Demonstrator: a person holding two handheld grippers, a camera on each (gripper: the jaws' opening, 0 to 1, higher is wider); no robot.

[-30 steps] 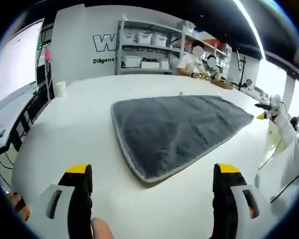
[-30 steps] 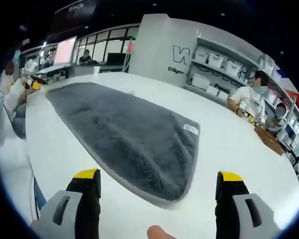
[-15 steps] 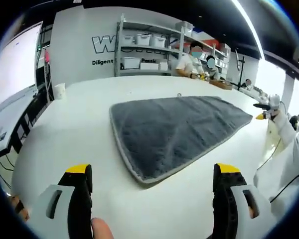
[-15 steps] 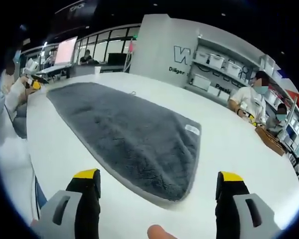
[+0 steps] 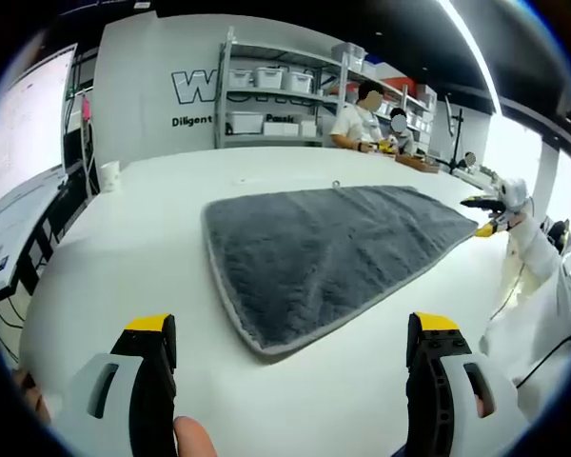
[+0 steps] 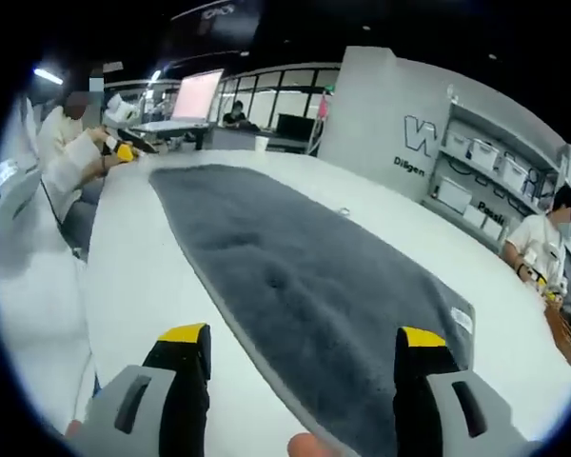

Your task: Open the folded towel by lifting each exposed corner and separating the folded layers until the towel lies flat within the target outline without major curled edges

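**Towel spread on the table, both grippers released above it**

A grey towel point(image 5: 333, 252) lies spread on a white table point(image 5: 133, 248), its pale edging visible along the near side. In the left gripper view the left gripper point(image 5: 290, 381) hangs over bare tabletop just short of the towel's near corner, its yellow-tipped jaws wide apart and holding nothing. In the right gripper view the right gripper point(image 6: 303, 390) sits over the towel's point(image 6: 305, 276) near edge, jaws likewise spread and released, with grey pile showing between them. A small white label point(image 6: 460, 319) sits near one towel corner. The towel looks flat, with no obvious curled edges.

Behind the table stands a shelf point(image 5: 276, 90) with white bins, and a person point(image 5: 357, 119) works beside it. Another person's sleeve point(image 6: 67, 162) shows at the far end of the table point(image 6: 143, 276).
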